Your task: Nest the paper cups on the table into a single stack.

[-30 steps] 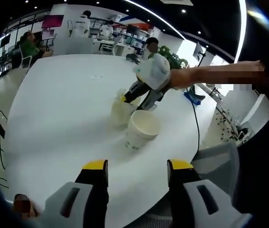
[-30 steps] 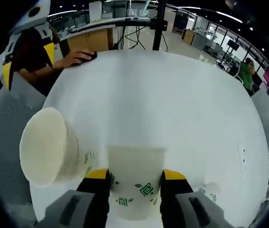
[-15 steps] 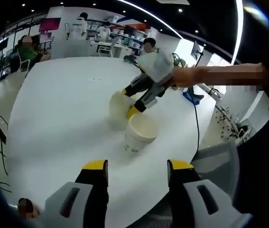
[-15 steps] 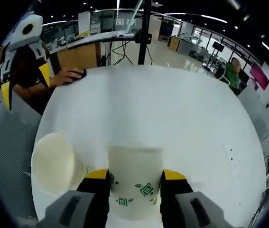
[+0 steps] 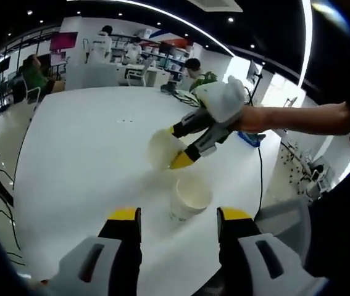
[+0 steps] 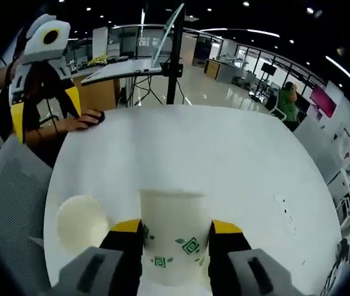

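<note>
The white round surface (image 5: 76, 160) stands in a big office with ceiling lights, desks and seated people behind. The right tongs (image 6: 176, 229) are clamped on a paper cup (image 6: 175, 237), held above the surface. A second cup (image 5: 189, 196) stands upright on the surface, just beside and below it. The left tongs (image 5: 178, 216) are apart, holding nothing. A grey chair (image 6: 11, 203) is beside the surface.
</note>
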A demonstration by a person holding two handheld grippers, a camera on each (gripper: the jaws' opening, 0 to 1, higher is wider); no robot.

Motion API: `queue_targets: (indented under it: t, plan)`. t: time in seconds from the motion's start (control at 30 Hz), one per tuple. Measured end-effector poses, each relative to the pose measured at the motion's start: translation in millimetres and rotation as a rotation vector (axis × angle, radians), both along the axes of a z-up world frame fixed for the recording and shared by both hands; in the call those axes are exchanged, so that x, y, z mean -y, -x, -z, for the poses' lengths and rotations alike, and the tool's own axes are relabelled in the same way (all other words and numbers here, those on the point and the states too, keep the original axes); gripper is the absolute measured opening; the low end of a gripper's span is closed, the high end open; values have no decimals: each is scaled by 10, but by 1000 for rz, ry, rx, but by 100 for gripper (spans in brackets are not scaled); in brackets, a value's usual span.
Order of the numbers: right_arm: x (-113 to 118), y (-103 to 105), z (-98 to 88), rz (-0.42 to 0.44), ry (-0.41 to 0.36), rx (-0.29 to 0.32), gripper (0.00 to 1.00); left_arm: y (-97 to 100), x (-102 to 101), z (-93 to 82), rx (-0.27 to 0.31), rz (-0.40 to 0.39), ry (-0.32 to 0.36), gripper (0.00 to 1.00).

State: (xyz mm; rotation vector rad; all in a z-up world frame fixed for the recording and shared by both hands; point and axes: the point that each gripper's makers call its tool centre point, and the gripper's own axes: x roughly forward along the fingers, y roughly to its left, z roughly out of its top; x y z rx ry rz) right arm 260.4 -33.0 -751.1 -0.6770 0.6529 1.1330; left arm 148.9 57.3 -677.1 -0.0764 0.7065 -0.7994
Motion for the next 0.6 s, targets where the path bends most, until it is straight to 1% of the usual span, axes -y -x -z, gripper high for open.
queue_targets:
  t: [0.17,0.27,0.33,0.4,0.43,0.5,0.6]
  plan:
    - [-126,136,-245,-11,-51,65,40,-192,107,-147,29,10,4,47]
    - [-173,185,-339,-12,-67,83,40,-284,153,-202,32,9,9,45]
    - [-211,214,-414,1,-95,99,40,-363,190,-227,28,8,29,45]
    - [-244,275,-466,9,-121,99,40,-367,253,-291,22,11,54,44]
    - [-255,304,-476,9,-127,100,40,-391,287,-325,25,16,67,44]
    - [-276,322,-435,2,-130,103,40,-417,343,-368,25,25,79,44]
    - [-270,352,-414,-5,-125,113,40,-431,397,-389,26,36,78,44]
